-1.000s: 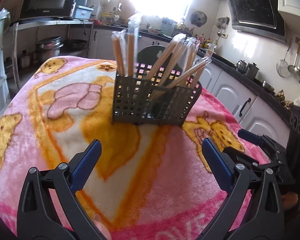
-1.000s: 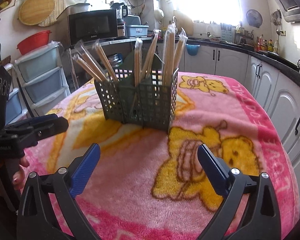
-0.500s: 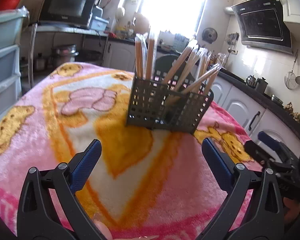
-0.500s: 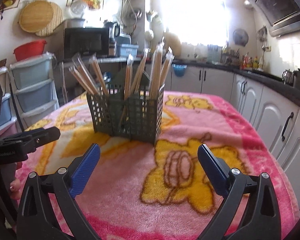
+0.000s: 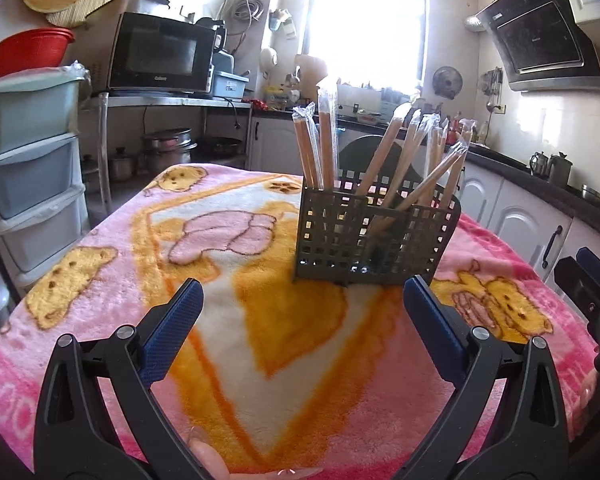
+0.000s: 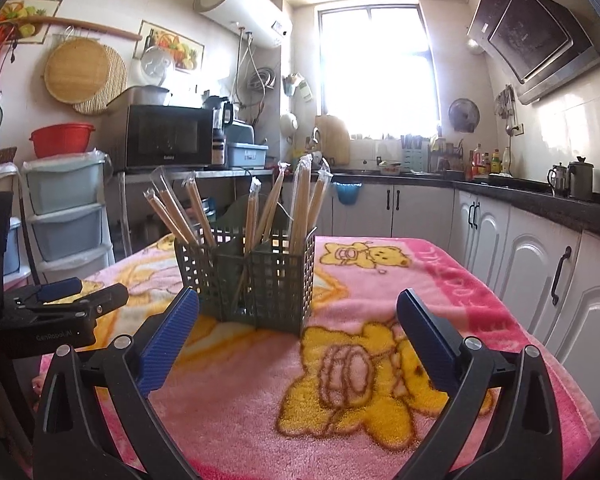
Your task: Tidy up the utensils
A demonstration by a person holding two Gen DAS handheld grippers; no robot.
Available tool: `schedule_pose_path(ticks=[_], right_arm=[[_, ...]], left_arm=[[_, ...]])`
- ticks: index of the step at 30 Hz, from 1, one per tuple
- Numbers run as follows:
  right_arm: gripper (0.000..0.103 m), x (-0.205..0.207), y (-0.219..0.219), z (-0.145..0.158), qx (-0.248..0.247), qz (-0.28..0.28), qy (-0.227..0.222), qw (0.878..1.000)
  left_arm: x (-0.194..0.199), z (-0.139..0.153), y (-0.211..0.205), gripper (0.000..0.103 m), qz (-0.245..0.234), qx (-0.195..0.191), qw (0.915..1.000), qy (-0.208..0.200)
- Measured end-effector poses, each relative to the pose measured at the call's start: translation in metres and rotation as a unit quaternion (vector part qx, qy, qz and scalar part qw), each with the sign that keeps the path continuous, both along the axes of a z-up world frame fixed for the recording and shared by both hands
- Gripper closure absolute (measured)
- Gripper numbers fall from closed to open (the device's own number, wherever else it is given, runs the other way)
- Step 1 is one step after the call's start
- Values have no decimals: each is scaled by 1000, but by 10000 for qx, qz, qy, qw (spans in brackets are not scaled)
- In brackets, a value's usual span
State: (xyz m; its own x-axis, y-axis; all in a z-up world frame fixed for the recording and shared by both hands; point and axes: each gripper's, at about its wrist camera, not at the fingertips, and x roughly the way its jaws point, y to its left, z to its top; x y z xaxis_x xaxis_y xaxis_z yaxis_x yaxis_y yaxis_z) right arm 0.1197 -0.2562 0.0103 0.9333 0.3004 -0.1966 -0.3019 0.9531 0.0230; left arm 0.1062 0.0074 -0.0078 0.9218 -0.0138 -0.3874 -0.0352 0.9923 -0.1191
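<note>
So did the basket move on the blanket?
No. The basket sits at the same spot on the blanket, beside its pink print; only the cameras tilted up.

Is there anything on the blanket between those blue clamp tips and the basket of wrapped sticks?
No: in both wrist views only bare blanket lies between each open gripper and the basket.

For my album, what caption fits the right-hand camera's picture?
Open right gripper faces a green basket of wrapped chopsticks on a pink blanket.

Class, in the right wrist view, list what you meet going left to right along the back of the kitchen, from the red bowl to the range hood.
Red plastic bowl → black microwave oven → white cylindrical water heater → bright window → small round fan → black slanted range hood.
</note>
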Motion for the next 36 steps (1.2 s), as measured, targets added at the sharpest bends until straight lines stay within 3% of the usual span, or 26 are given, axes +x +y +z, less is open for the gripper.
schedule_pose_path(ticks=[36], right_arm=[[6, 0, 0, -3, 46, -32, 82, 10000]], left_arm=[[-1, 1, 2, 10, 26, -61, 10000, -27]])
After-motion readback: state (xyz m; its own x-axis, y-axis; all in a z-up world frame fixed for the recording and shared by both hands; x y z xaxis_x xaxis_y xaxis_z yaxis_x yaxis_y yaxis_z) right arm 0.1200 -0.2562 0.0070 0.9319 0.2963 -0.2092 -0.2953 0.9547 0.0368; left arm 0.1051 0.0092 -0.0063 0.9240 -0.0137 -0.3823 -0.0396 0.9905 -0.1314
